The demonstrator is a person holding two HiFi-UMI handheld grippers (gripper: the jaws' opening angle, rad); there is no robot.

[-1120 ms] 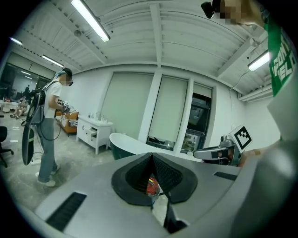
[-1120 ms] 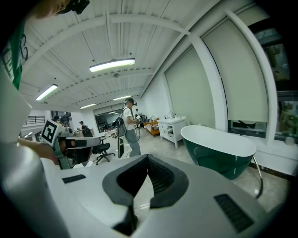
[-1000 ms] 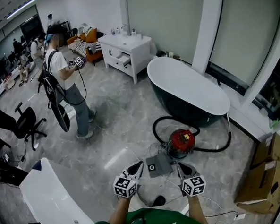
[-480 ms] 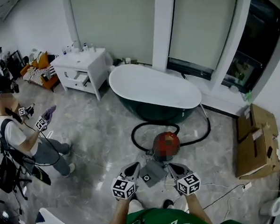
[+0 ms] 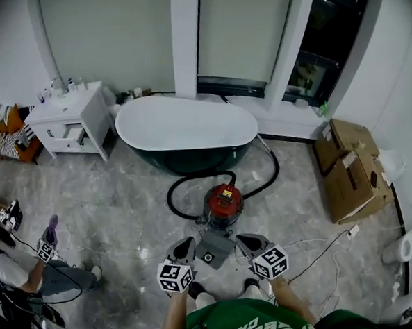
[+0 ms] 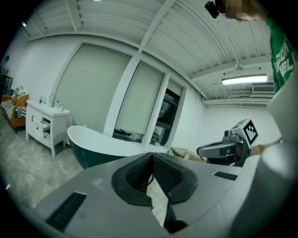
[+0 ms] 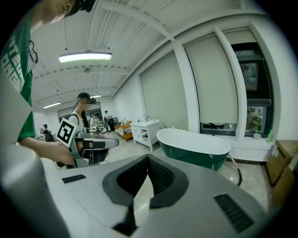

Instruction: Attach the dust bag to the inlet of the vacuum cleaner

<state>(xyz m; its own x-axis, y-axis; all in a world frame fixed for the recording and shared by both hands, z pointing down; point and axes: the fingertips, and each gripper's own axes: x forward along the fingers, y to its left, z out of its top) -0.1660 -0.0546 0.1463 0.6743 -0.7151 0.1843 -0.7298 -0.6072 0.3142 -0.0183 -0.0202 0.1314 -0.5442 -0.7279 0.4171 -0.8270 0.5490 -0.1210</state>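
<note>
Head view, vacuum: A round red vacuum cleaner (image 5: 223,202) was pictured on the grey marble floor (image 5: 124,193), ringed by its black hose (image 5: 168,197), before a dark green, white-lined bathtub (image 5: 186,123).
Head view, bag: A flat grey dust bag with a round hole (image 5: 213,250) was seen lying just beside the vacuum cleaner, unattached.
Head view, tools: The left gripper (image 5: 185,243) and right gripper (image 5: 243,240) were held either side of the bag, gripping nothing.
Left gripper view: The left gripper (image 6: 151,155) was shown with jaws pressed together, nothing between them.
Right gripper view: The right gripper (image 7: 148,158) was shown likewise closed and empty.
</note>
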